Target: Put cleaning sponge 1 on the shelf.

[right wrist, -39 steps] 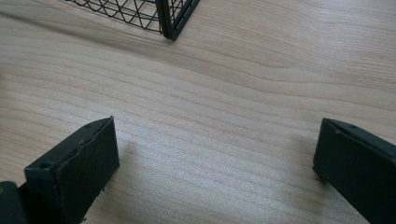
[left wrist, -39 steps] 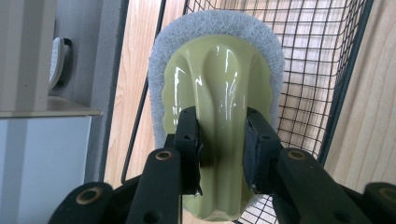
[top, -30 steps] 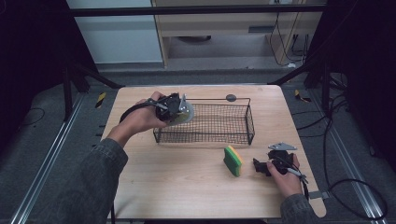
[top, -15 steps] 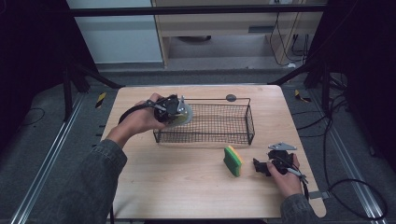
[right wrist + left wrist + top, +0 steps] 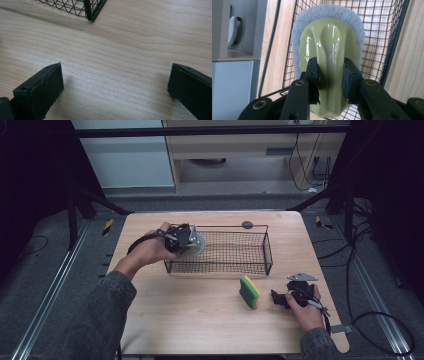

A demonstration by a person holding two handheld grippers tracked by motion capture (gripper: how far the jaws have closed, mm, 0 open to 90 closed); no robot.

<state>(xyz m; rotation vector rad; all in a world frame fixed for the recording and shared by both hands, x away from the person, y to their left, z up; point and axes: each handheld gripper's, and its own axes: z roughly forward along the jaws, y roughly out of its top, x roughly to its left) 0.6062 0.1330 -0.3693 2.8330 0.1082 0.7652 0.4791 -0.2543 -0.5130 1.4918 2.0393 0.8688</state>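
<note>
A black wire basket [image 5: 220, 251] stands on the wooden desk [image 5: 190, 320]. At its left end the left tool [image 5: 186, 240] holds a green-handled scrubbing pad [image 5: 194, 245]. The yellow-green sponge [image 5: 249, 292] lies before the basket, left of the right tool [image 5: 280, 299].

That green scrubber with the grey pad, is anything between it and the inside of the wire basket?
Nothing visible blocks it. The left gripper holds the scrubber at the wire basket's left end, and the mesh floor beyond looks bare.
</note>
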